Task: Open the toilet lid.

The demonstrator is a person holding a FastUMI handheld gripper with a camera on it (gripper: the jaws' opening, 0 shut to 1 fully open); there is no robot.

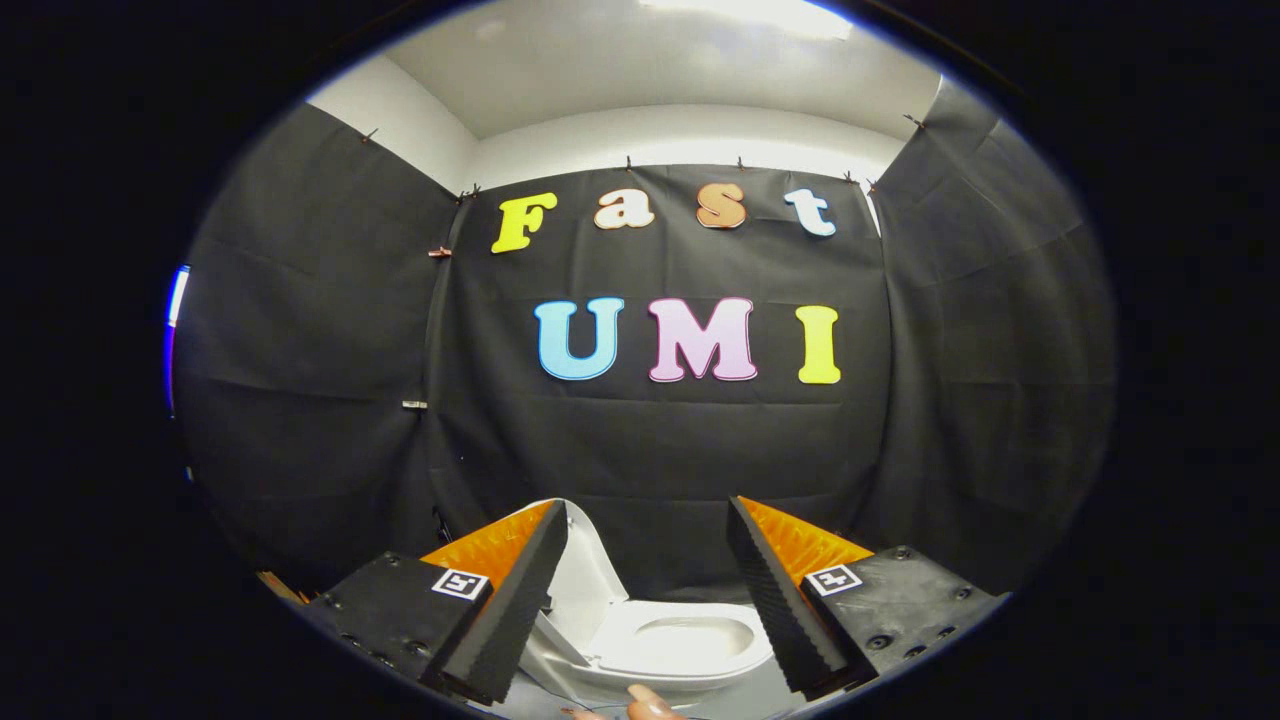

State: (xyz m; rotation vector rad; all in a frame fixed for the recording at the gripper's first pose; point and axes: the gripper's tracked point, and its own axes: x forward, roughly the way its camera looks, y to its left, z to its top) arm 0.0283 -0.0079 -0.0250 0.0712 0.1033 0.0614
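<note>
A small white toilet (690, 640) sits low between my two fingers, just ahead of them. Its lid (585, 575) stands raised and leans back toward the left finger, leaving the seat and bowl opening (695, 635) uncovered. My gripper (648, 515) is open, its fingers spread wide on either side of the toilet with nothing between the pads. Neither finger touches the lid or the seat. The left finger hides the lid's left edge.
A person's fingertip (650, 705) shows just in front of the toilet's near rim. Black cloth walls (660, 450) close the booth behind and on both sides. A white ceiling (680, 80) with a light runs above.
</note>
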